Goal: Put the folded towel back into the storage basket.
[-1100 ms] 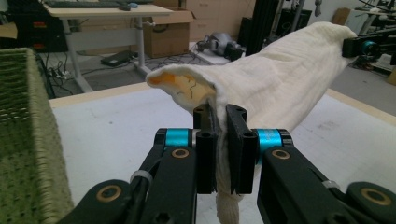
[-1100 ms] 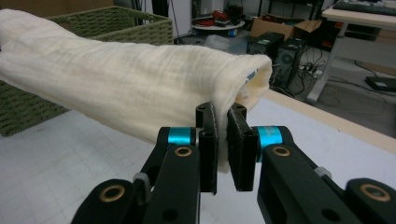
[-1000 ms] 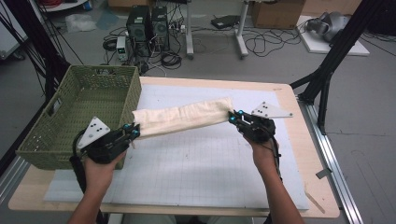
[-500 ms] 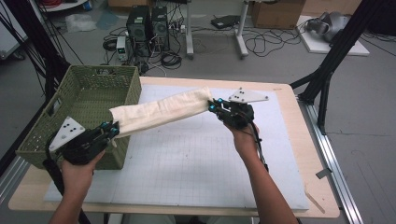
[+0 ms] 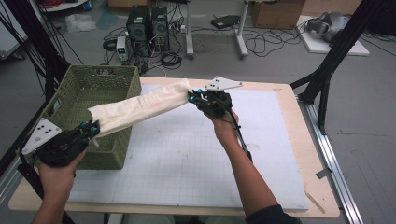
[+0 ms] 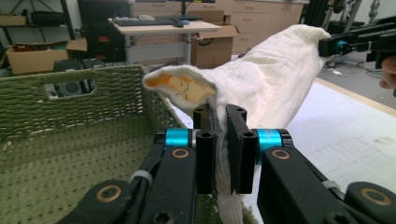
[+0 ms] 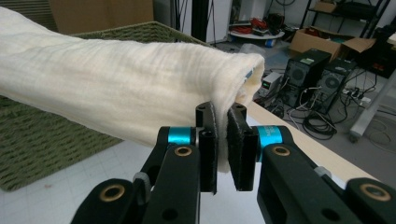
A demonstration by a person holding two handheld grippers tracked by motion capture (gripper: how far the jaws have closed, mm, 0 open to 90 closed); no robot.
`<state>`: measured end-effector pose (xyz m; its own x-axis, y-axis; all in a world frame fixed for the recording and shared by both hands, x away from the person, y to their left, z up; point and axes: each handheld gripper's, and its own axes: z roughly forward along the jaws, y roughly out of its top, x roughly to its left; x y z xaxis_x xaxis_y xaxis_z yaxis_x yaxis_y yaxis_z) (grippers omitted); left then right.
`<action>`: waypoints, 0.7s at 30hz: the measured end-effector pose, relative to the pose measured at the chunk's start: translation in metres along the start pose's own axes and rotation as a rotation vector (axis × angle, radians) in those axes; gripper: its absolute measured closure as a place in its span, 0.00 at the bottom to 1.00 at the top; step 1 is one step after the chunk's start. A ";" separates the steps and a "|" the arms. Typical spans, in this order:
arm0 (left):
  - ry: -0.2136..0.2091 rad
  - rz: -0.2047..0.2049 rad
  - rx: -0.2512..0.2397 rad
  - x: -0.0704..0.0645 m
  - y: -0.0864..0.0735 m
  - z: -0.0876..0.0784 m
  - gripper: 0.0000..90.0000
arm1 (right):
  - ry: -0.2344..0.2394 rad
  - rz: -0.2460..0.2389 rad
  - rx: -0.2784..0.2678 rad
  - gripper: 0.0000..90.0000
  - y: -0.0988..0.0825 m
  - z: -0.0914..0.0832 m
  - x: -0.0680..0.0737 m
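We carry towel (image 5: 140, 106) mid-frame, stretched toward basket (image 5: 79, 84) at left | L gripper (image 5: 91, 128) & R gripper (image 5: 192, 96) both clamped on its ends | tip: keep it taut, clear basket rim, lower level w/ both ends together.

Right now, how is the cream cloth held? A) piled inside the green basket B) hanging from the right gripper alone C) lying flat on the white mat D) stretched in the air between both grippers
D: the left gripper and the right gripper each clamp one end of the cream cloth, which spans the air between them, partly over the green basket.
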<state>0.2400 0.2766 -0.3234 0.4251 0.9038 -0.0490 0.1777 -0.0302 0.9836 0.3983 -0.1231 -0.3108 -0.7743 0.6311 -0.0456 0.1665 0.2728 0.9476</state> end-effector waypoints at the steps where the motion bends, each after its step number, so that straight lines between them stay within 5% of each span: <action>1: 0.006 -0.001 -0.002 0.002 0.000 -0.002 0.92 | 0.005 -0.002 0.000 0.93 0.003 0.005 0.001; 21: 0.107 -0.014 -0.017 0.025 0.001 -0.030 0.92 | 0.064 -0.031 -0.004 0.93 0.028 0.063 0.016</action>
<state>0.2238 0.3118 -0.3184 0.3252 0.9446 -0.0448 0.1677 -0.0110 0.9858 0.4286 -0.0597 -0.3047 -0.8167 0.5744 -0.0550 0.1394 0.2889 0.9472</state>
